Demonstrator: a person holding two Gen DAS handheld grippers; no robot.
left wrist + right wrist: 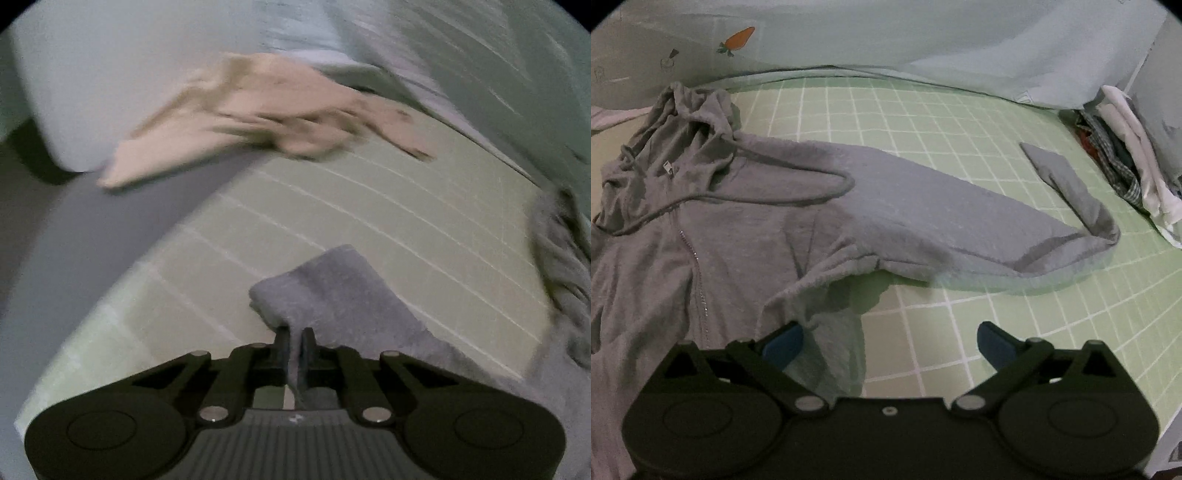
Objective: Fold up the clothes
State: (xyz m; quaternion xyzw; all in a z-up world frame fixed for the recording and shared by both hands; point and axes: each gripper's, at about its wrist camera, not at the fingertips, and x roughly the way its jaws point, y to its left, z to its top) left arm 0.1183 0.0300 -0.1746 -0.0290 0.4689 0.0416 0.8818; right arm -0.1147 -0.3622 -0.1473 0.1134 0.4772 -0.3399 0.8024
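Hoodie, grey, zip front, lying face up on green checked sheet.
Position: body and hood ahead-left of right gripper; sleeve runs from the shoulder out to the right across that gripper's front, its cuff end doubled back away from the camera. Long axis of sleeve: crosswise to the right gripper's line of sight.
Right gripper: blue pads spread wide, holding nothing, hovering over the hoodie's side edge near the armpit.
Left gripper: pressed together on a grey fabric end, probably a cuff or hem corner, which sticks up ahead of the fingers. More grey cloth trails off to its right.
Judgement: right gripper is nearer the free sleeve; folding it inward calls for a reach ahead-right to the bend.
Other items: beige garment far ahead of left gripper, blurred; stacked clothes far right of right gripper.
Markings: carrot print on the far bedding; no legible writing or brand.
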